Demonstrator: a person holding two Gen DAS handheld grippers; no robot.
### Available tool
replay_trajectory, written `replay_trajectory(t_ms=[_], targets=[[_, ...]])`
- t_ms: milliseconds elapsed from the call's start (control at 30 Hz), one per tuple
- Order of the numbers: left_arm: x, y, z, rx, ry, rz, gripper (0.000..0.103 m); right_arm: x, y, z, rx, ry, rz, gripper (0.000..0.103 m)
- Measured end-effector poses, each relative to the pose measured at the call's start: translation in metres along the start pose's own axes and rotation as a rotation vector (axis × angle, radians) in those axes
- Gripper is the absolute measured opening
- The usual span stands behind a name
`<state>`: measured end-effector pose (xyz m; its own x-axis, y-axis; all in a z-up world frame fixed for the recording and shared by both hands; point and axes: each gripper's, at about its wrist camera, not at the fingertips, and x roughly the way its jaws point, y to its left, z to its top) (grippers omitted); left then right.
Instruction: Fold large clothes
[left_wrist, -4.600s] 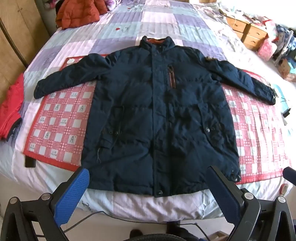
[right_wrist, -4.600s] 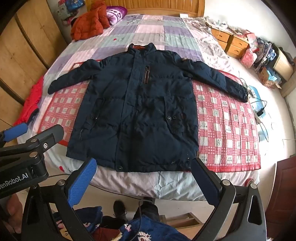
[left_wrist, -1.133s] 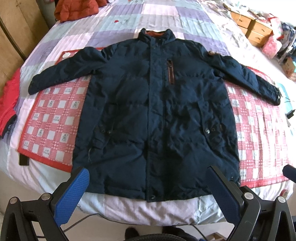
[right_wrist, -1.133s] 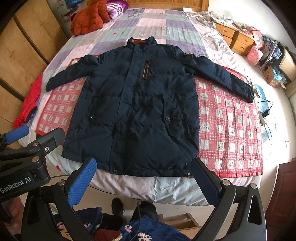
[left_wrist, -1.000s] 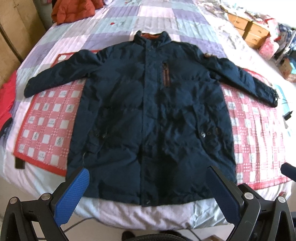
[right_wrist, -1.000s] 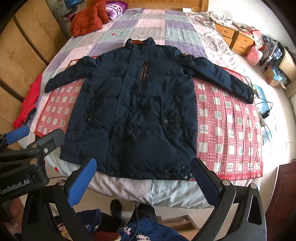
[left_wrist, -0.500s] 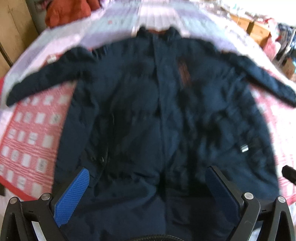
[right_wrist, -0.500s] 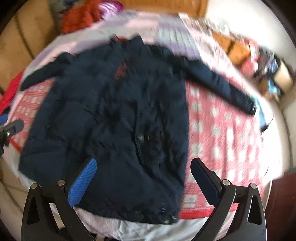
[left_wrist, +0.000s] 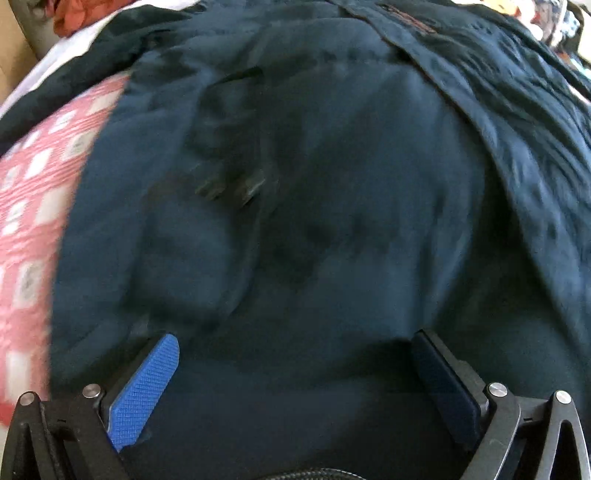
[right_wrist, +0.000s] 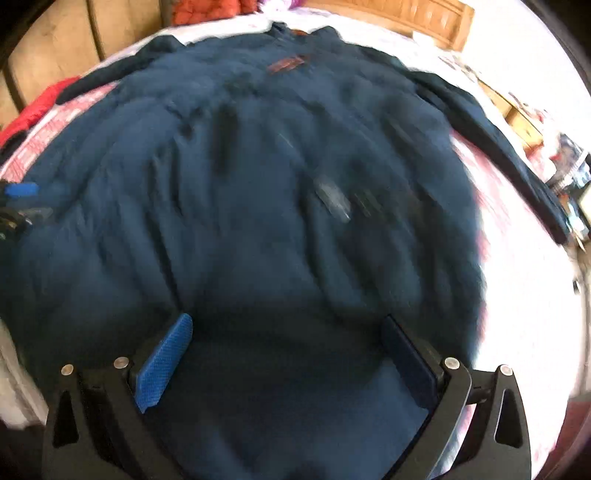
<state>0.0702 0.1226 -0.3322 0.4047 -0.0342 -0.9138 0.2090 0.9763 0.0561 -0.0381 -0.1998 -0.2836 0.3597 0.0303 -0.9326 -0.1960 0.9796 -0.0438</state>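
A large navy padded jacket lies spread flat on the bed, front up, sleeves out to both sides. It fills both views, which are blurred by motion. My left gripper is open, low over the jacket's lower left part near its hem. My right gripper is open, low over the lower right part of the jacket, below the pocket snaps. Jacket fabric shows between the fingers of both grippers. The left gripper's blue tip shows at the left edge of the right wrist view.
A red-and-white checked mat lies under the jacket on the bed. A red garment lies at the bed's left edge and an orange one near the wooden headboard. Wooden drawers stand at the right.
Both grippers have dropped and moved forward from above the bed's foot to close over the jacket's lower part. Both stay open. The jacket has not moved.
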Motion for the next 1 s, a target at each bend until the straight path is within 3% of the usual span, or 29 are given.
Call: replay_trajectory(t_ms=[100,167,233,333,467,500,567,667,733,900,1000], targets=[[-0.016,0.03,-0.015,-0.029,0.033,0.032,0.103,-0.025,-0.026,-0.027,0.057,0.08,-0.073,0.103],[-0.029,0.042,-0.002,-0.042,0.058,0.058,0.103,-0.039,-0.035,-0.025,0.065,0.165,-0.139,0.103],[-0.046,0.046,0.025,-0.025,0.008,0.032,0.103,-0.059,-0.041,-0.007,0.086,0.151,-0.128,0.102],[-0.068,0.039,0.097,-0.004,-0.097,-0.044,0.103,-0.094,-0.037,0.065,0.026,0.003,-0.089,0.102],[-0.089,0.021,0.208,0.058,-0.253,-0.148,0.103,-0.112,-0.029,0.204,-0.121,-0.183,-0.001,0.102],[-0.088,0.013,0.248,0.064,-0.279,-0.172,0.103,-0.111,-0.031,0.244,-0.134,-0.221,0.022,0.102],[-0.079,0.003,0.296,0.036,-0.295,-0.178,0.103,-0.095,-0.043,0.311,-0.117,-0.252,0.032,0.102],[-0.042,-0.014,0.351,0.031,-0.308,-0.137,0.103,-0.049,-0.061,0.378,-0.006,-0.246,0.016,0.102],[-0.003,-0.023,0.369,0.013,-0.268,-0.096,0.103,-0.011,-0.071,0.398,0.078,-0.2,-0.013,0.102],[0.092,-0.03,0.374,-0.098,-0.146,-0.033,0.103,0.1,-0.08,0.403,0.257,-0.009,-0.011,0.102],[0.138,-0.028,0.363,-0.113,-0.075,0.032,0.103,0.158,-0.076,0.366,0.218,0.108,-0.042,0.102]])
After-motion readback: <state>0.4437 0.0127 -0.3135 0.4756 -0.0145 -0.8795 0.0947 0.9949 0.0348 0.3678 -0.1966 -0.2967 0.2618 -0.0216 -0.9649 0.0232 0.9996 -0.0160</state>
